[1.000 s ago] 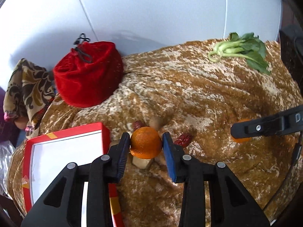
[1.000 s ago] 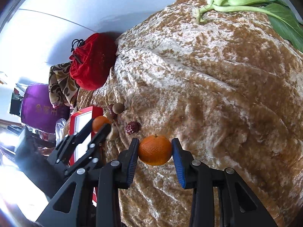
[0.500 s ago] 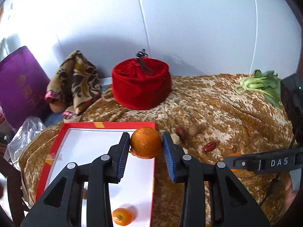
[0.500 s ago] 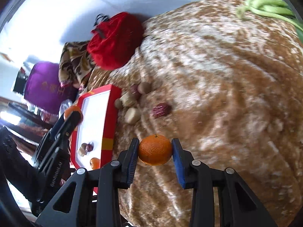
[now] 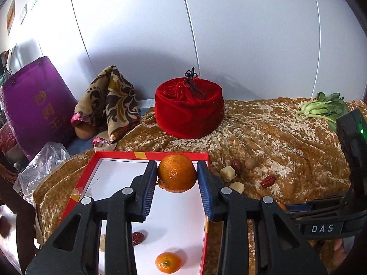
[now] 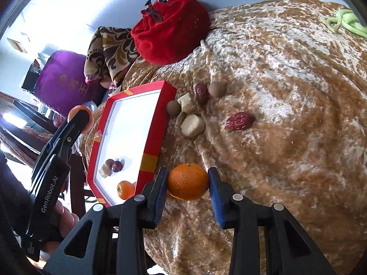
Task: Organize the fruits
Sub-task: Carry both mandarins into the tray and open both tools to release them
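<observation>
Roughly halfway: both the left gripper (image 5: 176, 178) and right gripper (image 6: 187, 184) are each clutching a tangerine, a few fruits are already sitting in the red tray (image 6: 150, 137), and more dates (image 6: 240, 121) are waiting mid-frame on the cloth.

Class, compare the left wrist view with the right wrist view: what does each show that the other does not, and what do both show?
Only the left wrist view shows the leafy part of the greens and the left gripper gripping its orange over the red tray.

Only the right wrist view shows the right gripper gripping its own orange beside the tray, over the gold cloth.

Both show the tray, the small orange inside it, the red pouch and the loose dates.
</observation>
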### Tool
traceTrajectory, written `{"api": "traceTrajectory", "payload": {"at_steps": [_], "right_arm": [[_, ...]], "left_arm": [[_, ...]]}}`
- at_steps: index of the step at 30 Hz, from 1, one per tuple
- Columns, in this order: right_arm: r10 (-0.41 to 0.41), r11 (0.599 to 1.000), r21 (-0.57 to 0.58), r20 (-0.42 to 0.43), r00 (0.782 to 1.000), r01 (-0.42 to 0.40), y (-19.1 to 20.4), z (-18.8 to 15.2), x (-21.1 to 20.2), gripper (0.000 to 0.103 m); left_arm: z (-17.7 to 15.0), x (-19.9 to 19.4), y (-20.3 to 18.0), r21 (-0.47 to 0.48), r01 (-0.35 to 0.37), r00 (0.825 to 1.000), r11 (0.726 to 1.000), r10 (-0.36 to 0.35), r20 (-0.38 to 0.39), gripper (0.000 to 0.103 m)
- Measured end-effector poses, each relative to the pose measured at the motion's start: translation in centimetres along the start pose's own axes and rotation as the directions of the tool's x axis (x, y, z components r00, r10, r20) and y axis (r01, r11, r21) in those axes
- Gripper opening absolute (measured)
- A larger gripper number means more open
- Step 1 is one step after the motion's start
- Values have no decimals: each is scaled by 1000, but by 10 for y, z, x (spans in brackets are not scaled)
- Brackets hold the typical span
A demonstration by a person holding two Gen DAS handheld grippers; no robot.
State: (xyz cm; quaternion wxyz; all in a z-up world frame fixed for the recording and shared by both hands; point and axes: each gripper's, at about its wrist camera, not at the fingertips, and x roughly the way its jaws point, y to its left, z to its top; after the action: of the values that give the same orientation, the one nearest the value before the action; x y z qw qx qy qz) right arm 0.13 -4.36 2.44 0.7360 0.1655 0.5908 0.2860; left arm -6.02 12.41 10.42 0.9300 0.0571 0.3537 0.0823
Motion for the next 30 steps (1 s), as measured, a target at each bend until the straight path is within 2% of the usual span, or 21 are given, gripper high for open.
{"api": "traceTrajectory", "payload": {"at_steps": [8, 16, 21, 27, 30], "right_arm": [[-4, 1000, 1, 4, 1000, 4, 0, 0, -1, 36], [12, 999, -32, 16, 1000, -11, 7, -4, -4, 36], [57, 995, -80, 21, 998, -55, 23, -9, -1, 36], [130, 983, -137, 48, 990, -122, 50, -13, 2, 36], [149, 975, -176, 53, 987, -138, 65, -15, 7, 36]], "left_arm": [[0, 4, 11, -33, 8, 1000, 999, -9, -27, 34], [-4, 7, 49, -125, -70, 996, 990, 62, -69, 34], [-16, 15, 71, -198, -90, 988, 976, 62, -145, 33], [-37, 10, 82, -205, -148, 975, 968, 108, -192, 34], [-49, 10, 90, -223, -158, 967, 962, 105, -233, 33]]}}
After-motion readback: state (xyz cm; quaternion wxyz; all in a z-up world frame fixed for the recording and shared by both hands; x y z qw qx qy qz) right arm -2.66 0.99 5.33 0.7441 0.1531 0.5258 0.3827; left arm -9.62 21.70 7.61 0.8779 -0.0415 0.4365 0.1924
